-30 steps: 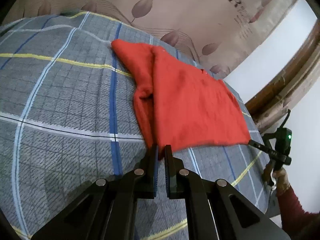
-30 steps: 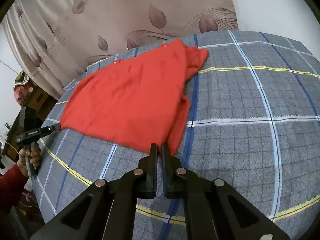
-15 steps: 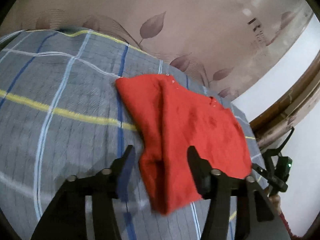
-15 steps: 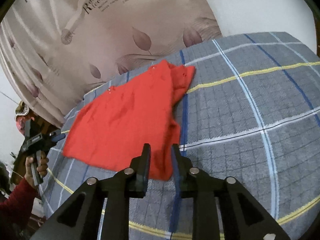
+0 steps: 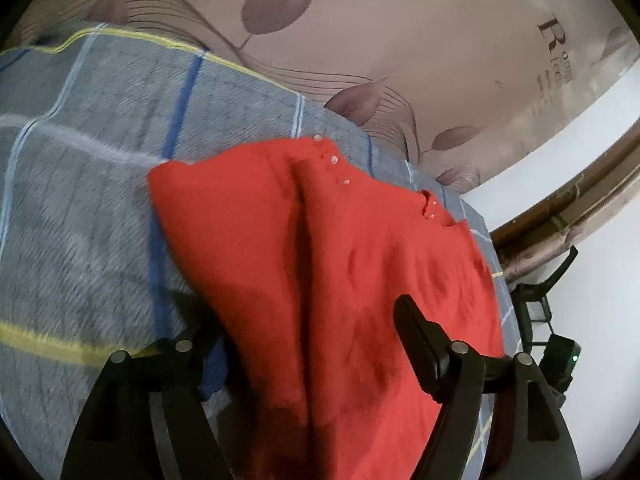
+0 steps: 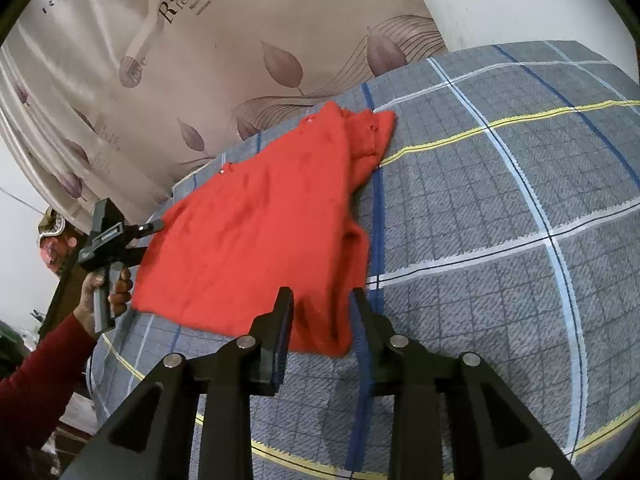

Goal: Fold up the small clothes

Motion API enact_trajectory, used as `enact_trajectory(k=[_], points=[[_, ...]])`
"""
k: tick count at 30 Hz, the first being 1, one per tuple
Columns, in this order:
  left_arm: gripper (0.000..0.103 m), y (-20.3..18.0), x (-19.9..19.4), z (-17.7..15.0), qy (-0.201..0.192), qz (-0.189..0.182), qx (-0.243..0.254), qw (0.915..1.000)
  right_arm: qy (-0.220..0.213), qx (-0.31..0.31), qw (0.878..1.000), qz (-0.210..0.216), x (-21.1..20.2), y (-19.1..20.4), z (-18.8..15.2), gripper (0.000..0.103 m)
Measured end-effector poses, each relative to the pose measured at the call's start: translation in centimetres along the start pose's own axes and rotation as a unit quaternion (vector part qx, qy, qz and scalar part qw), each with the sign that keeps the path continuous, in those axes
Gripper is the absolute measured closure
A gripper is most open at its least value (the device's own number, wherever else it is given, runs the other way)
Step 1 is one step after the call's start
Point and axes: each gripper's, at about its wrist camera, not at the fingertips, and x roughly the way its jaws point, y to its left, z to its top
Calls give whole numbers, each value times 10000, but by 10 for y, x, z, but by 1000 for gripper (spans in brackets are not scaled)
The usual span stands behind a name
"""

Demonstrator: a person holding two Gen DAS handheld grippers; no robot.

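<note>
A small red garment (image 6: 256,232) lies spread on the grey plaid bedcover (image 6: 500,208), one side folded over in a ridge. My right gripper (image 6: 322,304) is open, its fingers either side of the garment's near corner. In the left wrist view the garment (image 5: 340,280) fills the middle and my left gripper (image 5: 308,320) is wide open over its near edge. The left gripper also shows in the right wrist view (image 6: 154,229) at the garment's left corner, held by a hand. The right gripper's body shows in the left wrist view (image 5: 556,356) at the far right.
A beige curtain (image 6: 200,60) with leaf print hangs behind the bed. A white wall (image 5: 600,200) and a brown wooden frame (image 5: 560,216) stand beside the bed. The bedcover's edge (image 6: 120,360) drops off at the left.
Both grippers went from shut on the garment's near edge to open. The left one moved forward over the cloth; the garment now lies flat on the bed.
</note>
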Motion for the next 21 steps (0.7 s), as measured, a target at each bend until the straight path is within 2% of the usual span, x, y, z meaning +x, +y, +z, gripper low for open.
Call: enact_trajectory(k=[2,3,4,5,9,12,14,17,21], points=[[30,0,3,4,23,-8,-28,10000,-16,35,10000,6,-1,-1,0,68],[42,0,5,5,18,83,6,10000,-23,39,10000,11,-1,-1,-1,67],[66,-1,6,5,35,278,108,9995,-30,41,10000,11,-1,-1,0,64],[77,-1,7,4,41,464,207,9987,-37,39,10000,7,-1,-1,-1,62],[81,5,4,0,-108,472,62,9988,-140,10,9999,-50,-4,2,1,61],[83,-9,2,-1,-110,773,266,9966,-339,56,9991,229,-9,9,10,61],[83,-19,-3,4,-79,833,289,9961,-456,-97,9983,353,-9,19,15,61],[84,-50,-10,13,48,890,450,9950,-433,-367,9975,421,4,30,17,61],[84,-110,-14,27,267,1045,554,9926,-102,-484,9981,366,26,35,12,61]])
